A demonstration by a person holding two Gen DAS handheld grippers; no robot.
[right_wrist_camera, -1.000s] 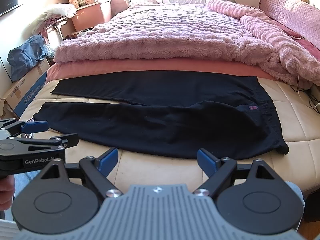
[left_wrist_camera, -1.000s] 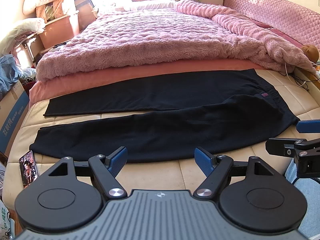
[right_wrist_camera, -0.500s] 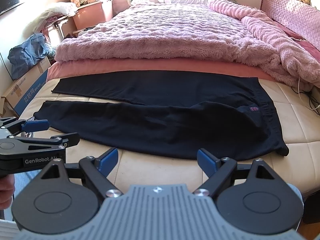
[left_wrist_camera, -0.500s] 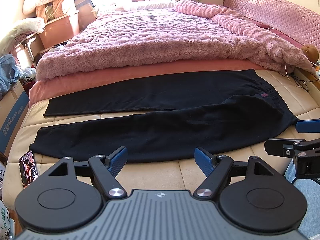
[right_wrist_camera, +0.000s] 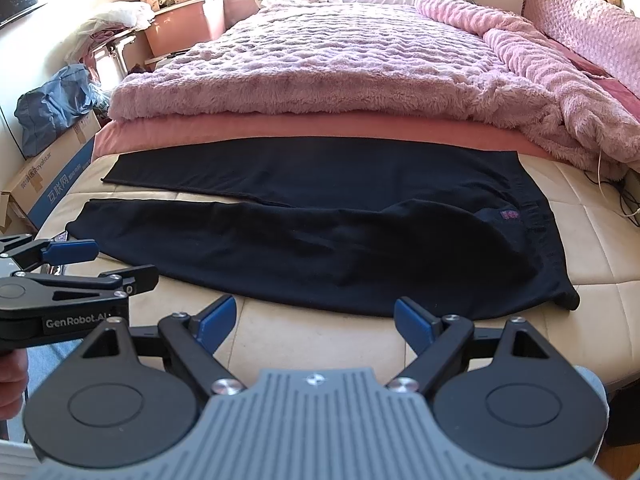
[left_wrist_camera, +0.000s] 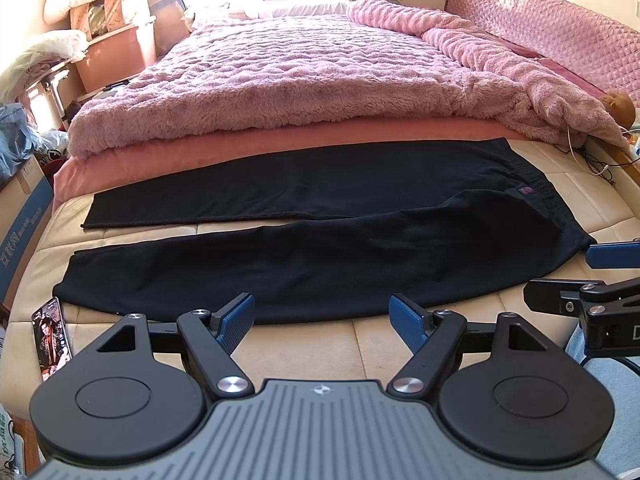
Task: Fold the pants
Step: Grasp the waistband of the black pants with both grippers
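While both views match those of a second ago almost exactly, the right claw (left_wrist_camera: 560, 276) sits a touch lower at the edge of the left view. One pair of black pants (left_wrist_camera: 320, 240) lies flat on the bed (left_wrist_camera: 372, 344), two legs spread apart, waistband toward the right, just in front of the pink blanket (left_wrist_camera: 320, 80). Two claws hover near the pants' front edge: the left claw (left_wrist_camera: 322, 322) and the right claw (right_wrist_camera: 316, 320), each spread wide, gripping nothing. One phone (left_wrist_camera: 52, 336) lies left of the pants.
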